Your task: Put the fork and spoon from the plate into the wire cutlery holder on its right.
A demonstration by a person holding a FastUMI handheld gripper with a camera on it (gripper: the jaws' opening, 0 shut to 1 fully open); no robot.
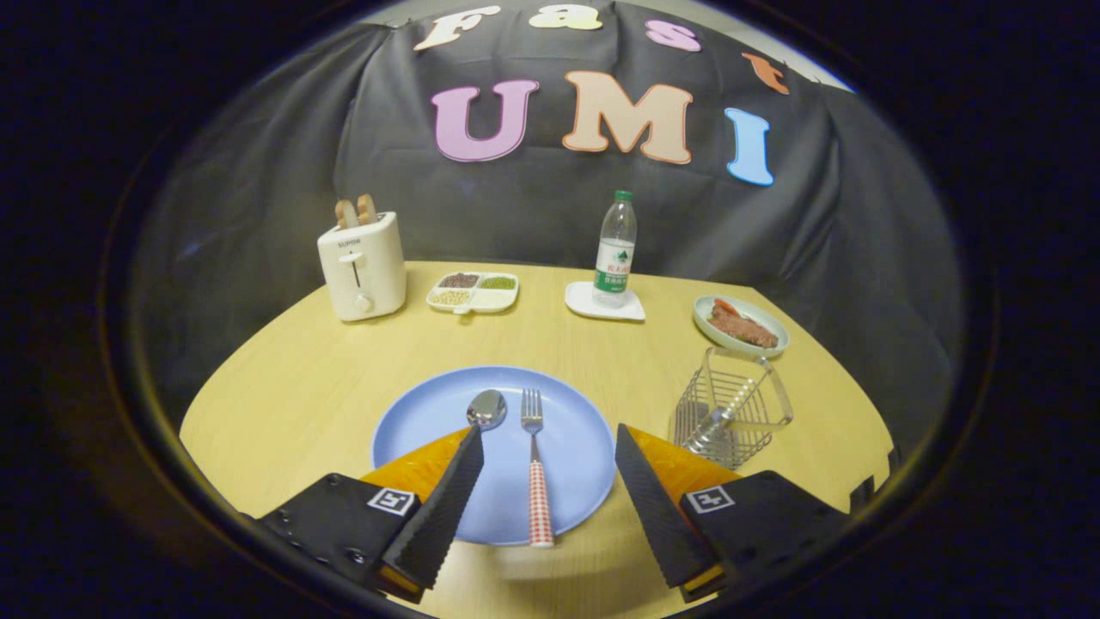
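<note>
Nothing done yet: fork (534, 468) and spoon (485, 410) both lying on the plate (412, 430), holder (730, 406) at its right empty, gripper (550, 468) fingers wide open, fork between them.

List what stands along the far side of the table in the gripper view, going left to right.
Toaster → divided snack tray → water bottle on its white coaster → dish of meat. The open fingers hover nearer, over the blue plate.

toaster (362, 266): brand SUPOR | gripper (547, 430): square marker tags (fingers spread apart) | bottle (615, 249) label: unreadable
</note>
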